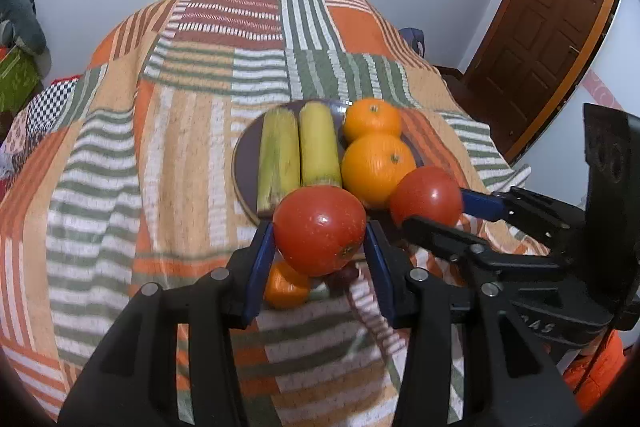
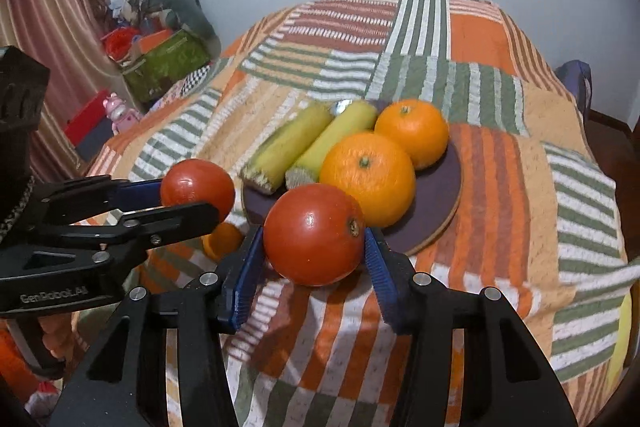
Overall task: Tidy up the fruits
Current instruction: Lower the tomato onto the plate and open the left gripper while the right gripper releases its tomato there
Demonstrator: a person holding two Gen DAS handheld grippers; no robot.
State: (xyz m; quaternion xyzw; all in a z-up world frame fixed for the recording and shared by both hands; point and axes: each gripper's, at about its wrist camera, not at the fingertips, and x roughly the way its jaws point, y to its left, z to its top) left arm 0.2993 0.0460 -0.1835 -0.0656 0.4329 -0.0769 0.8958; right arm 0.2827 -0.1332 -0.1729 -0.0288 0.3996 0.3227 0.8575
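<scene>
We hold a tomato [image 1: 320, 229] clamped in the left gripper [image 1: 320, 243] and another [image 2: 314, 233] in the right gripper [image 2: 316, 247], both above the plate's [image 2: 440, 203] near edge; we should lower gently into bare spots.

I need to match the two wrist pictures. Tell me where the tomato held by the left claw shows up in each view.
Left wrist: the left claw's tomato sits at centre bottom, between the blue pads.
Right wrist: the same tomato is at left, at the tip of the left claw.
Shared landmark: the dark plate with two oranges.
</scene>
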